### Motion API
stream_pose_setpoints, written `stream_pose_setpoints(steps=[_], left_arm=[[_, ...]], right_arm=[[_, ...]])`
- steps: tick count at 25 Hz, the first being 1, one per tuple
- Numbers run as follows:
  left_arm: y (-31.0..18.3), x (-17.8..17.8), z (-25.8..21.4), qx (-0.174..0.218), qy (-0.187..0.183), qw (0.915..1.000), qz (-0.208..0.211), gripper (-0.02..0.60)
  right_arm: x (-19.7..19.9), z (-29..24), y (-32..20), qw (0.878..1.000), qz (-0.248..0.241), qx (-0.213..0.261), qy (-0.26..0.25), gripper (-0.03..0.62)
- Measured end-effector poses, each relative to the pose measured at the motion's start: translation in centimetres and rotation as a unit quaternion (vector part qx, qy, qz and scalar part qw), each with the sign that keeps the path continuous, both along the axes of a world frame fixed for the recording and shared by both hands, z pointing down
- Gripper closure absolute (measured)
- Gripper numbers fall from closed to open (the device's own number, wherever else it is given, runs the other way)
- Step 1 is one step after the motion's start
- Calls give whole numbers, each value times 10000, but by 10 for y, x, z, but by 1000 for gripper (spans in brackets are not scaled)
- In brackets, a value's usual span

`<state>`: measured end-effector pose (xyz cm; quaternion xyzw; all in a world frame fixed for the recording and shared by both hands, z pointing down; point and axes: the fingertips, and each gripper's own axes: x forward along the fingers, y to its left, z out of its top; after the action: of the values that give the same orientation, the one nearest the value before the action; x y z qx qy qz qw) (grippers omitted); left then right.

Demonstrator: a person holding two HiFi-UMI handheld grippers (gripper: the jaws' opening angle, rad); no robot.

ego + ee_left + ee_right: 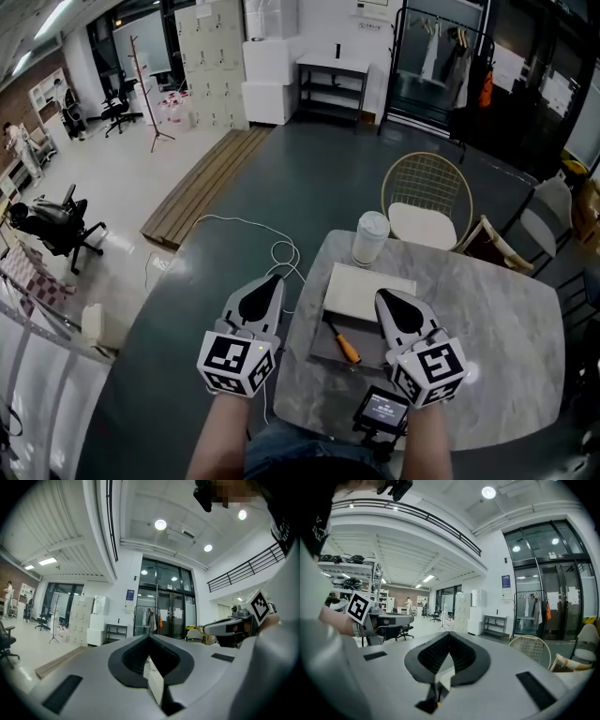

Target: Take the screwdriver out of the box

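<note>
Screwdriver: there it is, orange handle and all, the screwdriver (345,348) lies in the dark tray of the open box (321,356), handle toward the person, shaft angled away to the left.
Box: it sits on the counter (506,328), pale lid (367,289) laid back on the far side, so the way in from above looks open.
Left gripper: the left gripper (273,280) has its jaws pressed together with nothing in them, hanging off the counter's left edge over the floor.
Right gripper: the right gripper (383,296) is closed tip to tip, empty, above the box's right side, near the tool.
Progress: box open, tool untouched. I'd say the pick hasn't begun; parting the jaws, descending, gripping and lifting are all left.
Edges: the tray wall runs near the tool, and a small screen device (382,410) sits at the near counter edge.
Room: the cup (369,237) stands beyond the lid, well apart; the counter's right half looks bare for setting down.
</note>
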<state>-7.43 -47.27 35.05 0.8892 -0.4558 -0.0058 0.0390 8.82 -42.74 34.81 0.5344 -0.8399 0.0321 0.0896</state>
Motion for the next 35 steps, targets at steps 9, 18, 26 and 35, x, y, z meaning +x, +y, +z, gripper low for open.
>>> stream_pose_setpoints(steps=[9, 18, 26, 35], left_arm=[[-18, -14, 82, -980, -235, 9948, 118, 569], [-5, -19, 162, -1917, -254, 9808, 249, 569], [6, -18, 200, -2277, -524, 9715, 409, 569], [1, -27, 211, -2450, -554, 9675, 292, 569]], right_arm=[[-20, 88, -19, 9910, -5, -1338, 10, 486], [-35, 191, 12, 9473, -477, -3063, 810, 413], [-39, 245, 26, 9037, -552, -4034, 1325, 436], [-35, 289, 27, 8650, -390, -4694, 1727, 484]])
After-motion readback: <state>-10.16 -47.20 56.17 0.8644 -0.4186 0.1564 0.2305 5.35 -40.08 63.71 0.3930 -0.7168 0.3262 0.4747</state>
